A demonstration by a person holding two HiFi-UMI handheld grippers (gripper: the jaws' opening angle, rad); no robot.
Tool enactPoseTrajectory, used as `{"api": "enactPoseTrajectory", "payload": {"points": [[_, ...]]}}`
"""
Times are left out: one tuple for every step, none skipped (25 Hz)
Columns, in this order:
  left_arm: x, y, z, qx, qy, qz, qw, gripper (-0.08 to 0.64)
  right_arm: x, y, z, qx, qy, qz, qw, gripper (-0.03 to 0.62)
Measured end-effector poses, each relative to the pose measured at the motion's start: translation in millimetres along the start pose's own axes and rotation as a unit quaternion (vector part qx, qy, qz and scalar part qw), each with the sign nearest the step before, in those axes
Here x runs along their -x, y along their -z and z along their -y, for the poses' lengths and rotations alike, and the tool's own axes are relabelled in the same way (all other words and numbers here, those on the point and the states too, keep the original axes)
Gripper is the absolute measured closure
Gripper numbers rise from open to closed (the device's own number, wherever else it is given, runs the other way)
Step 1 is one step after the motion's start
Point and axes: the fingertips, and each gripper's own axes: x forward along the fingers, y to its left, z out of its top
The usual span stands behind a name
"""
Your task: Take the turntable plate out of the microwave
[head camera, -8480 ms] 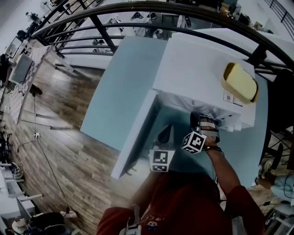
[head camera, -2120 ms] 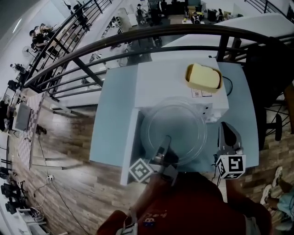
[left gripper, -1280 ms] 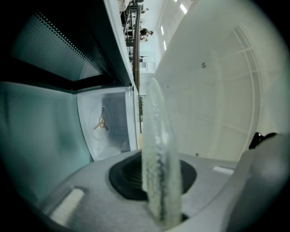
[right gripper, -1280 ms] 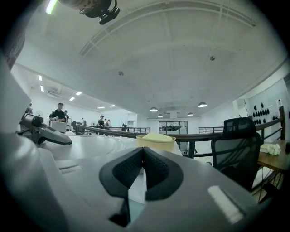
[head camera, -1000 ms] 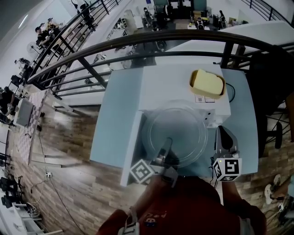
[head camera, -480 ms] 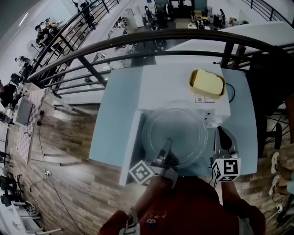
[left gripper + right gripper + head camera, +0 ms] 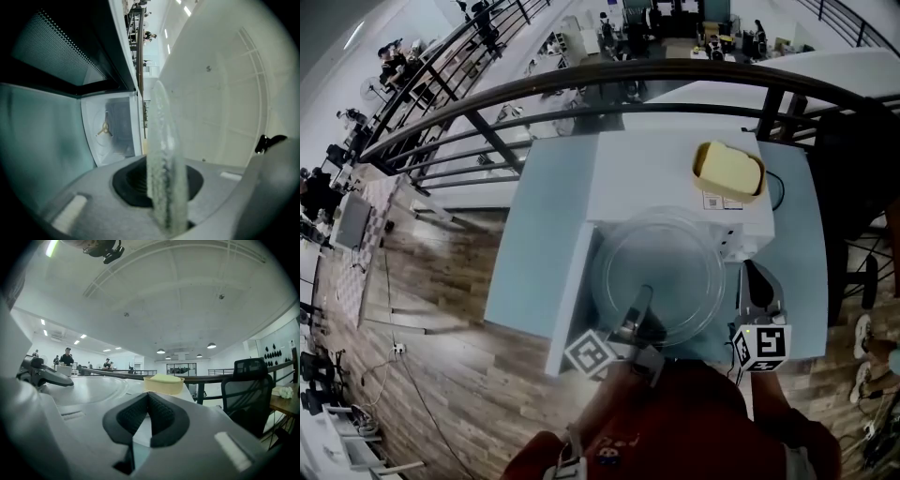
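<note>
The right gripper points level, its dark ribbed pads pressed together with nothing between them. Just beyond the tips sits a tan tub heaped with something yellowish. To the left spreads a broad pale surface with a curved rim. A dark railing runs behind, a black office chair stands at right, and people stand far off at left.
</note>
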Motion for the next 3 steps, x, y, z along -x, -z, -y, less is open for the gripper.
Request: {"api": "enactPoseTrajectory", "payload": {"points": [[1.1,0.9,-0.6,0.001,0.0,0.001,1.0,0.528,0.7,1.2,0.2,0.0,-0.001,-0.002,1.0,0.591],[2.4,2.0,-1.5,0.002,-0.001,0.002,1.0,0.528,1.5,2.6,0.4,0.0,-0.001,-0.003,1.0,0.591],[3.7,3.1,-2.5,0.004,-0.002,0.003,1.0,0.528,2.3,4.0,0.6,0.0,-0.002,-0.005,1.0,0.591]]}}
